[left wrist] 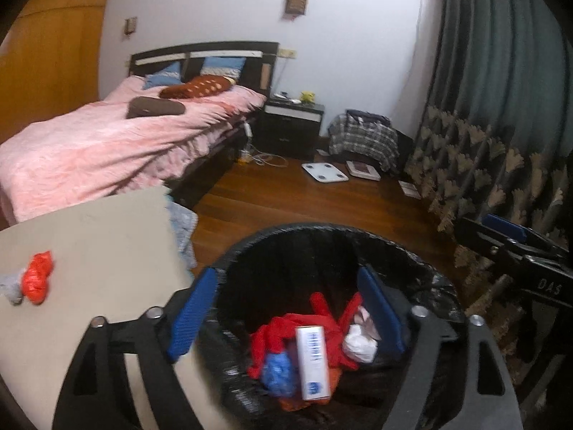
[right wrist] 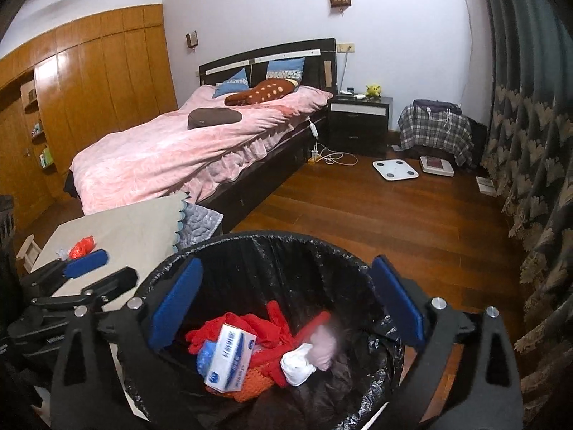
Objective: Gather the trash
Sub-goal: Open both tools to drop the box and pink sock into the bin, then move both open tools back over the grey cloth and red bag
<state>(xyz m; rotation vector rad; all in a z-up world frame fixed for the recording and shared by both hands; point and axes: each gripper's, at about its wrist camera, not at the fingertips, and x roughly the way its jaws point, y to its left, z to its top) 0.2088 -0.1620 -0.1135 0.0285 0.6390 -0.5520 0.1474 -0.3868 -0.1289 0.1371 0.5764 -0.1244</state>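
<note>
Both tools hang over the black-lined bin (right wrist: 229, 251), left tool (left wrist: 286, 317) and right tool (right wrist: 286, 304) with jaws wide apart, nothing between them; open wood floor (right wrist: 394, 222) beyond the rim; a white box (right wrist: 229, 362), red bags and tissue lie inside; one red wad (left wrist: 37, 281) sits on the counter (left wrist: 107, 243) beside the bin.

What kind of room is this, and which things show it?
A bedroom in a home, most likely: a bed with a pink cover, a dark nightstand beside it, and a wooden wardrobe wall.
</note>
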